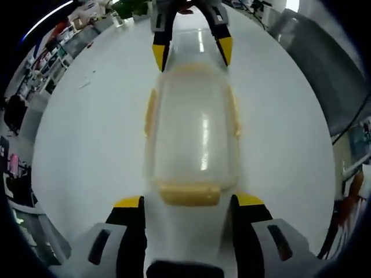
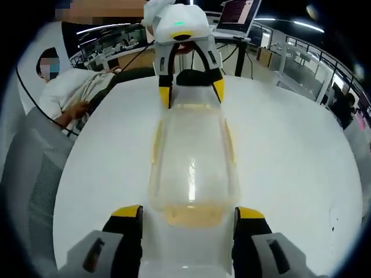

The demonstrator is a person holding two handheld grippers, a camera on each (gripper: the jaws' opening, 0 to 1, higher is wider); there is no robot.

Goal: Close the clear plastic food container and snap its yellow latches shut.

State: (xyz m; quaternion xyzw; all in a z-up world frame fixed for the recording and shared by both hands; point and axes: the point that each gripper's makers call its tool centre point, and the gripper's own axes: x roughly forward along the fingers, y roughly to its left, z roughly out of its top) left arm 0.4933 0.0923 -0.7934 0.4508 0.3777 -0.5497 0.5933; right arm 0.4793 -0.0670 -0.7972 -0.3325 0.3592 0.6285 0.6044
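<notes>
Near-end yellow latch (image 1: pixel 189 194) sits between the left gripper (image 1: pixel 189 202) fingers, spread wide, not gripping. Clear plastic container (image 1: pixel 191 130) lies lid-on, flat on the white bench (image 1: pixel 93 145), lengthwise between both grippers. Right gripper (image 2: pixel 188 213) fingers likewise wide at the opposite end latch (image 2: pixel 194 215). Side latches (image 1: pixel 150 113) lie against the walls. Seated person (image 2: pixel 64 92) beyond the bench.

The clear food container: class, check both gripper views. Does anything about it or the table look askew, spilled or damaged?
Nothing stands out. The container sits flat on the white table, lid on and square, yellow latches intact. The left gripper and right gripper stand open at opposite ends. No spill shows.
</notes>
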